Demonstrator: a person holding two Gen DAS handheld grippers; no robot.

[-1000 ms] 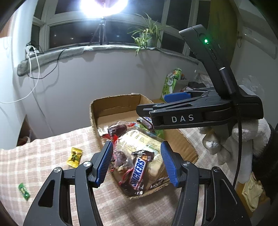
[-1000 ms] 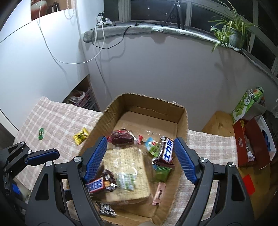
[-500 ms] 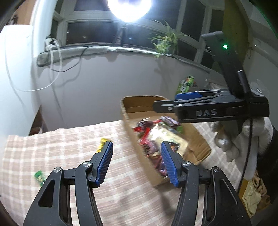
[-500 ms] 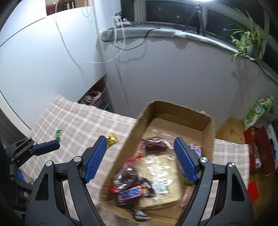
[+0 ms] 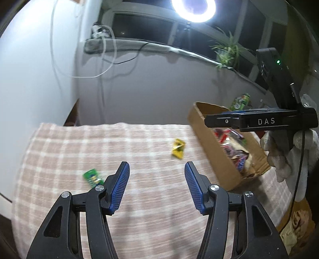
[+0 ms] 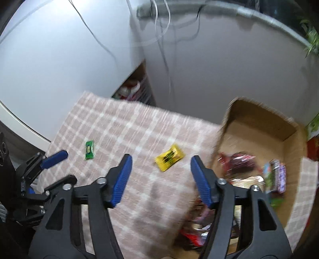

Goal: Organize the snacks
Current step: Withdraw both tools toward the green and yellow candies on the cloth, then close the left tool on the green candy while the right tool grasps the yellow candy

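Observation:
A yellow snack packet (image 5: pixel 178 148) (image 6: pixel 169 157) and a small green packet (image 5: pixel 93 176) (image 6: pixel 89 149) lie on the pink checked cloth (image 5: pixel 139 199). A cardboard box (image 5: pixel 211 147) (image 6: pixel 257 123) on the right holds several wrapped snacks. My left gripper (image 5: pixel 157 186) hovers open over bare cloth, the green packet just left of its left finger. My right gripper (image 6: pixel 161 178) hangs above the cloth with its jaws closing and nothing between them; the yellow packet lies just beyond its tips. The right gripper (image 5: pixel 259 121) also shows above the box in the left wrist view.
A white wall with cables rises behind the table. The windowsill carries a ring light (image 5: pixel 193 8) and a potted plant (image 5: pixel 227 53). A green carton (image 5: pixel 240 101) stands behind the box. Low shelves (image 6: pixel 131 89) sit past the table's far edge.
Both grippers have swung left from above the snack box to over the open cloth. The right gripper's jaws have narrowed. The two loose packets now lie near the fingertips.

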